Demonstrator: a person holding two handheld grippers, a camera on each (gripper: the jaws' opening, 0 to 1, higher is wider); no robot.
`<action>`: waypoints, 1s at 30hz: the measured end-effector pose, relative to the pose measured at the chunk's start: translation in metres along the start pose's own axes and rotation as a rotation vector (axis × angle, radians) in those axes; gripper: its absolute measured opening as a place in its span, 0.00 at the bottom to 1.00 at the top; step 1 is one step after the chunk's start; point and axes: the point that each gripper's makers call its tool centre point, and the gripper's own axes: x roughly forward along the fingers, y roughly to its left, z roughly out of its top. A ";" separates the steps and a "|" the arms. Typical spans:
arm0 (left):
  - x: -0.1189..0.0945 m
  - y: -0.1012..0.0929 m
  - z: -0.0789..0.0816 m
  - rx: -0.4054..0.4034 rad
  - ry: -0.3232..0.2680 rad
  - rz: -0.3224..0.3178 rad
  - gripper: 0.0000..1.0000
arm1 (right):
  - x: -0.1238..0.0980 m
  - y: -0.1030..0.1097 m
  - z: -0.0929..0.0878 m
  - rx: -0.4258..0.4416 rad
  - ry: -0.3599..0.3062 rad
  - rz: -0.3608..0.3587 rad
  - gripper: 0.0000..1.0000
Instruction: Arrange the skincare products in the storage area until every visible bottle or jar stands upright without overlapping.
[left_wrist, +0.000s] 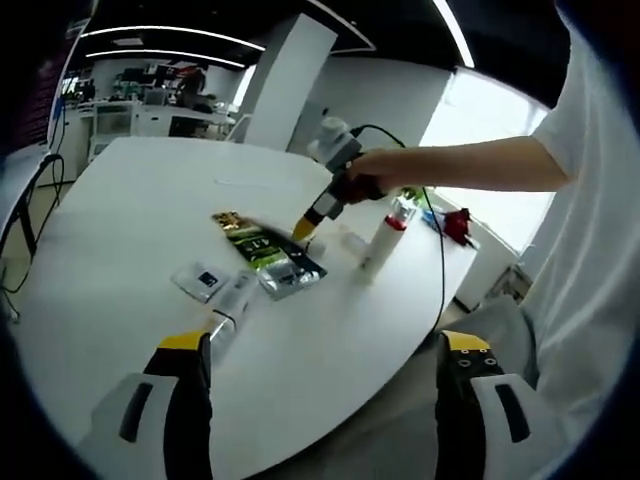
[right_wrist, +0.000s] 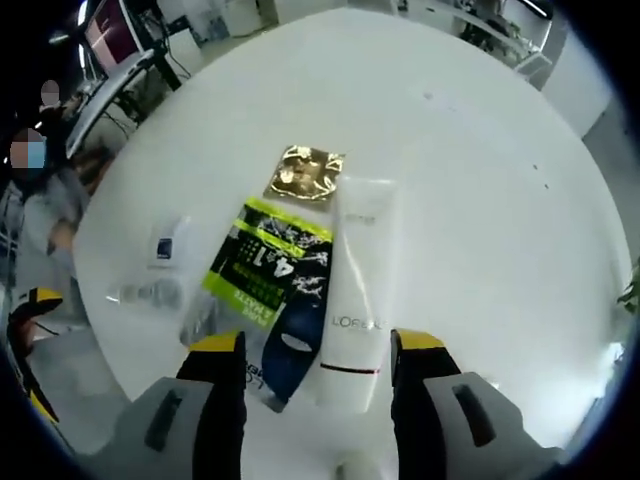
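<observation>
We see no bin or tray here — the products rest straight on the round white table (right_wrist: 480, 170). In the right gripper view a white L'Oréal tube (right_wrist: 361, 290) lies flat, its capped end toward us and sitting between the spread jaws of the right gripper (right_wrist: 318, 362), which close on nothing. Just beside the tube lies a green-and-black sachet (right_wrist: 268, 270), with a gold foil packet (right_wrist: 305, 172) touching its far end. A small clear packet with a dark label (right_wrist: 167, 246) and a clear bottle (right_wrist: 148, 294) lie apart to the left, both flat.

In the left gripper view the left gripper (left_wrist: 322, 375) hangs at the table's near edge, jaws wide apart and empty, a small tube (left_wrist: 233, 303) lying just beyond its left jaw. Farther off, a white bottle with a red band (left_wrist: 385, 237) stands upright — well apart from both jaws.
</observation>
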 end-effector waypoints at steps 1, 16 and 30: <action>0.000 0.000 -0.001 0.002 0.005 0.000 0.86 | -0.001 0.000 0.001 -0.001 0.002 -0.002 0.58; 0.007 0.001 -0.009 0.014 0.055 -0.010 0.85 | 0.012 -0.014 0.016 -0.003 0.004 -0.022 0.55; 0.008 0.005 -0.012 0.005 0.065 -0.009 0.85 | 0.023 -0.017 0.024 -0.010 0.004 -0.042 0.52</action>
